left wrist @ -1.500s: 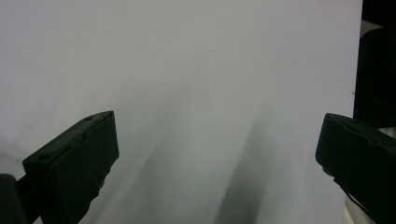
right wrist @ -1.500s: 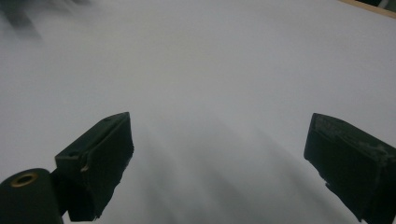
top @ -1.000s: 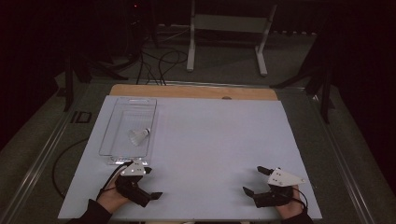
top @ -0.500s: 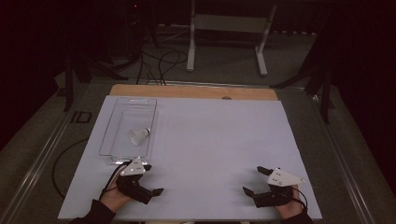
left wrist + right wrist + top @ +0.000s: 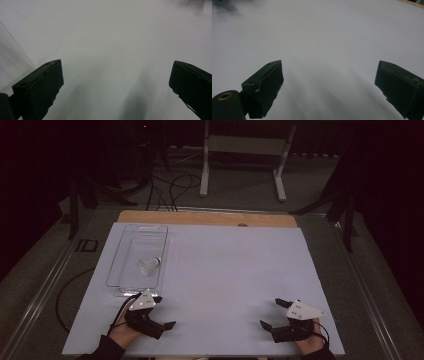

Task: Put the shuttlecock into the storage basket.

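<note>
Shuttlecock, white and feathered (image 5: 148, 266), lying inside clear rectangular plastic tray (image 5: 116, 262) at far left of white tabletop (image 5: 225, 270). Left gripper (image 5: 161, 311) just near of tray, jaws wide apart, empty; right gripper (image 5: 272, 314) near right, likewise spread. Best reached over near rim, descending onto cork end, closing gently.

left gripper (image 5: 164, 312): held low near the tabletop's (image 5: 225, 270) front edge, jaws spread | right gripper (image 5: 272, 314): likewise, well apart | clear tray (image 5: 116, 270): just beyond left gripper | shuttlecock (image 5: 148, 266): laid inside tray
</note>
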The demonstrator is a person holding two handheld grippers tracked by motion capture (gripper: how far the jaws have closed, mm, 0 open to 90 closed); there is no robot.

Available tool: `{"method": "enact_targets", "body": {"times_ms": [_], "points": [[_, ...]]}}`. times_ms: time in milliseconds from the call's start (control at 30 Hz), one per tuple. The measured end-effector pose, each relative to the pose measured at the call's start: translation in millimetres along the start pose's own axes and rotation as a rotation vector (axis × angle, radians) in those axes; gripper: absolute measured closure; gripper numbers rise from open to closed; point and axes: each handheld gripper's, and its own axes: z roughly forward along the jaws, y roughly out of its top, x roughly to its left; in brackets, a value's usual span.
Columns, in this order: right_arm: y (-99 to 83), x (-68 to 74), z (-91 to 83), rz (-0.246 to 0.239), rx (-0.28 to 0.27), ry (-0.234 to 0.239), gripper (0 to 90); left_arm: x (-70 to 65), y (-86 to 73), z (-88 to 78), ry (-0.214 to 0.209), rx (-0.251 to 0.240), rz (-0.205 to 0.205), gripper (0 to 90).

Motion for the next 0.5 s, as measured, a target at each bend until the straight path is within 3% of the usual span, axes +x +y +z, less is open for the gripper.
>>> {"method": "enact_targets", "body": {"times_ms": [500], "points": [[0.4, -0.1, -0.2, 0.0, 0.001, -0.001, 7.9, -0.3, -0.7, -1.5, 0.003, -0.01, -0.004, 0.3]]}}
